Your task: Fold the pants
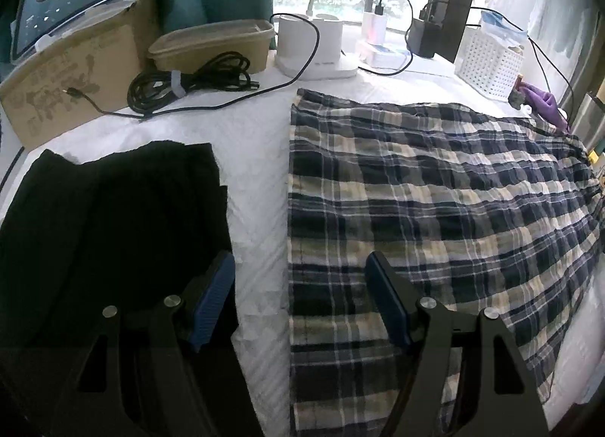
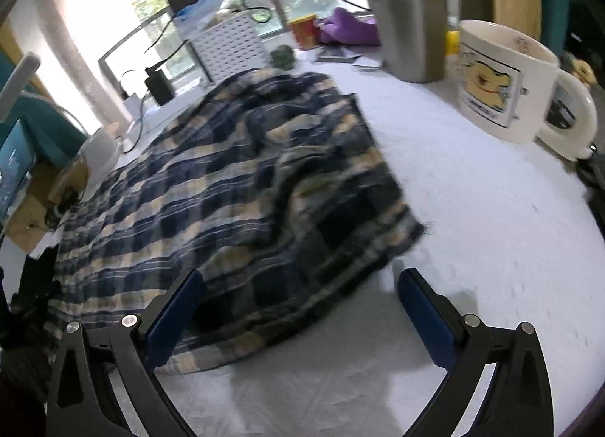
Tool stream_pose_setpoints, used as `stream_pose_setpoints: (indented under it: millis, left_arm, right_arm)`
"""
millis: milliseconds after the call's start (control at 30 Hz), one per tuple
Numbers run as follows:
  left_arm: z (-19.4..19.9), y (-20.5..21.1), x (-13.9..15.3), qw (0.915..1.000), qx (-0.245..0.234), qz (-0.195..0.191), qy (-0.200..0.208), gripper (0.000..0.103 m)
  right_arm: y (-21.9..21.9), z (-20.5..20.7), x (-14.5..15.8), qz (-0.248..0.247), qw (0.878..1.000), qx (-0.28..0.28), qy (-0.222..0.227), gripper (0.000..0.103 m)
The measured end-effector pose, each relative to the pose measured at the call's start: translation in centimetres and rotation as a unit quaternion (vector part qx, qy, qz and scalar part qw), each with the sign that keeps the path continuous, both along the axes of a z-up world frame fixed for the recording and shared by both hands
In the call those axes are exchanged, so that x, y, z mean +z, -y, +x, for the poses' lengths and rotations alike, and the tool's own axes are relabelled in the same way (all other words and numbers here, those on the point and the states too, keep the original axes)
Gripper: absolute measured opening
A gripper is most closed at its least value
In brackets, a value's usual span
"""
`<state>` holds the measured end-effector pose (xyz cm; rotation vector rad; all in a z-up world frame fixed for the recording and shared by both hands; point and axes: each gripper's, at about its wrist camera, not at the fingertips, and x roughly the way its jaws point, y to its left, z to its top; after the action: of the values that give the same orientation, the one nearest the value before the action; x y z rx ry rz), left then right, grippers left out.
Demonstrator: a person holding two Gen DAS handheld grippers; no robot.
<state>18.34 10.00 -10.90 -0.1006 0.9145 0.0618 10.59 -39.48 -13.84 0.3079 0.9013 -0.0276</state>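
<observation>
Plaid pants (image 1: 435, 210) lie spread over the white cloth-covered table (image 1: 257, 179), filling the centre and right of the left wrist view, with a dark folded garment (image 1: 113, 217) at the left edge. The fabric looks light, thin and limp, likely to sag and wrinkle when lifted rather than hold a shape, so a hem or corner seems the sensible place to pinch. In that view the left gripper (image 1: 300, 304) sits at the lower centre, fingers wide apart, holding nothing; its right finger is over the plaid edge, though contact cannot be told. In the right wrist view the pants (image 2: 234, 179) lie bunched from centre to left, a mug (image 2: 506, 85) at upper right. The right gripper (image 2: 298, 308) is spread wide at the lower centre, empty, straddling the near corner of the cloth.
</observation>
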Motion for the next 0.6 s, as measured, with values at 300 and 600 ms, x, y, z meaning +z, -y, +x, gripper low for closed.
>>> stream_pose_setpoints:
  millis: [300,600]
  left_arm:
    - [0.4,-0.6,0.6,0.9998,-0.002,-0.016,0.009,0.072]
    - [-0.5,-2.1,1.2,0.9997,0.018,-0.014,0.013,0.072]
  right_arm:
    - [0.0,2.7,0.0,0.028,0.999,-0.012,0.026,0.103]
    - [1.0,5.8,0.0,0.061,0.996,-0.028,0.056,0.103]
